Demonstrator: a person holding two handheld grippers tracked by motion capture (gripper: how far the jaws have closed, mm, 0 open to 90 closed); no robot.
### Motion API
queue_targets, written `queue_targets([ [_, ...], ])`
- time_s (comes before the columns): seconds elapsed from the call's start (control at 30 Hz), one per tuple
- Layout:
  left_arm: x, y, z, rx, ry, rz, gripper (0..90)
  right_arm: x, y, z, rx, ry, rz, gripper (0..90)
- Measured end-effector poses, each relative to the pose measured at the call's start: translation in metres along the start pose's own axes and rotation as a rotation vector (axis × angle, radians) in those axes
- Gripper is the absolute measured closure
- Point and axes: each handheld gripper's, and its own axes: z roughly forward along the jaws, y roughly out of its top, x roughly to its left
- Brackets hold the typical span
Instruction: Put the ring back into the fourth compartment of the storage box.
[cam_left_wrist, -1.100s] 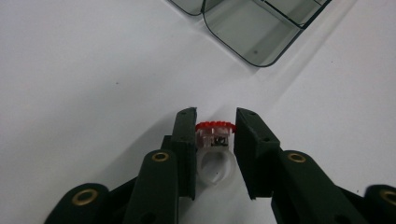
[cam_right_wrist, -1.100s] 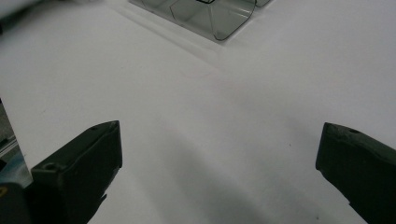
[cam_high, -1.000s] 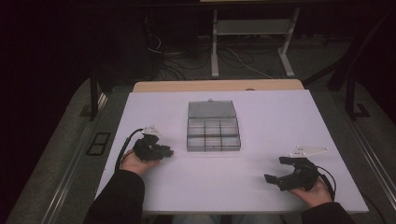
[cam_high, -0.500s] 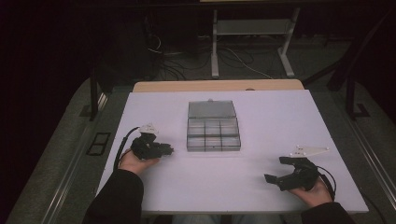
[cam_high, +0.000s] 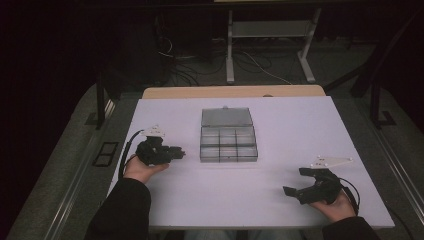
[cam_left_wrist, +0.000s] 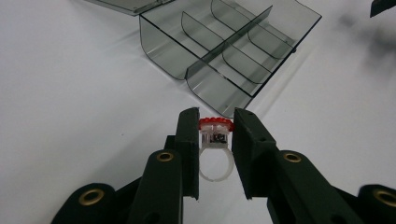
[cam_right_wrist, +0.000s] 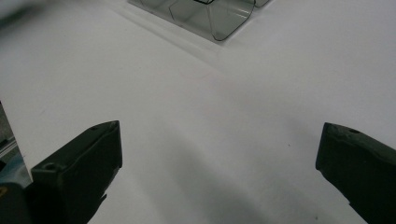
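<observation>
A clear grey compartment box (cam_high: 228, 145) lies open at the table's middle, its lid (cam_high: 226, 116) folded back; the left gripper view brings its dividers (cam_left_wrist: 233, 44) close. My left gripper (cam_left_wrist: 215, 125) is shut on a small plastic ring (cam_left_wrist: 215, 140) with a red top, held off the table just short of the box's near corner. In the high view this gripper (cam_high: 176, 152) points right at the box's left side. My right gripper (cam_high: 298, 182) hovers open near the front right of the table, nothing between its jaws (cam_right_wrist: 219, 154).
The white table (cam_high: 280, 125) has bare room on both sides of the box. A wooden board edge (cam_high: 235, 92) runs along the far side. Table legs and cables (cam_high: 250, 60) lie on the dark floor beyond.
My left gripper has risen a little with the ring in it and edged toward the box. The right gripper has stayed where it was.
</observation>
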Motion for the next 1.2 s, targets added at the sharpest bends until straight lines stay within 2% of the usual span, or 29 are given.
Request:
queue_targets([
  [0.37, -0.001, 0.019, -0.005, -0.015, 0.005, 0.024, 71.1, 0.0, 0.0, 0.0, 0.001, 0.0, -0.001, 0.0],
  [0.53, -0.003, 0.029, -0.003, 0.0, 0.004, 0.053, 71.1, 0.0, 0.0, 0.001, 0.001, 0.0, -0.002, 0.0],
  [1.2, -0.006, 0.059, -0.001, -0.002, 0.002, 0.092, 71.1, 0.0, 0.0, 0.0, 0.001, 0.0, 0.002, 0.0],
])
